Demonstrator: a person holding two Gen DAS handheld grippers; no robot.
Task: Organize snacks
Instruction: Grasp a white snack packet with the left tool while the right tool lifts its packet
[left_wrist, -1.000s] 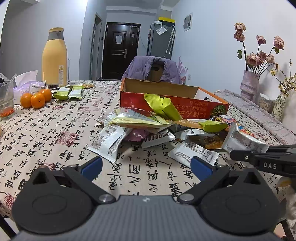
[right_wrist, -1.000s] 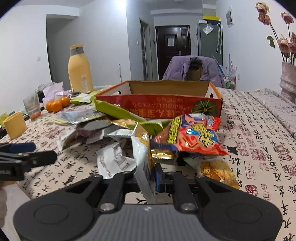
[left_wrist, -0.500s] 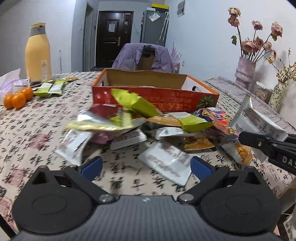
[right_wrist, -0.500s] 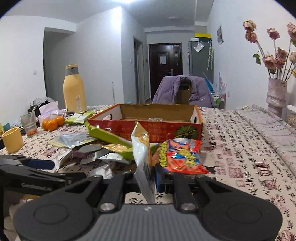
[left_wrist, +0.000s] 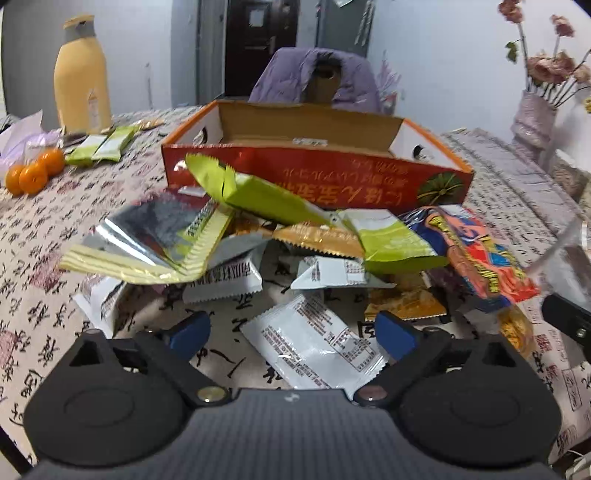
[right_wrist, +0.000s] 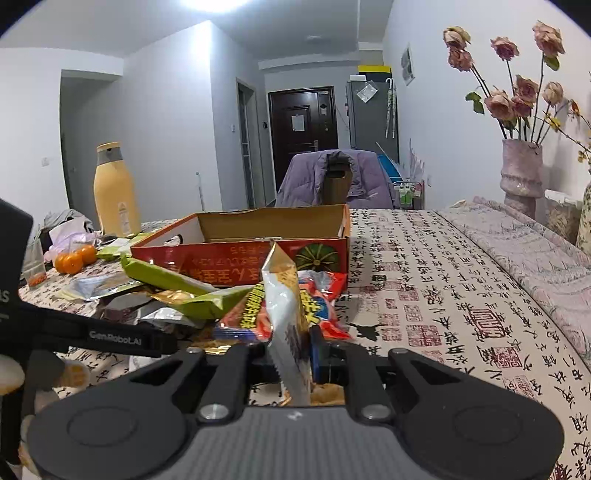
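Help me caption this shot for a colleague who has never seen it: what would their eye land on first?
First, the heap of snack packets on the calligraphy-print tablecloth, right in front of the open red cardboard box. Next, the silver packet standing on edge, pinched in the right gripper. Behind, a yellow bottle stands at the left and dried roses at the right.

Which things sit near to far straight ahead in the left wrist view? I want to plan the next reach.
Left gripper, jaws open → white packet → green packet → red cardboard box → purple jacket on a chair → dark door.
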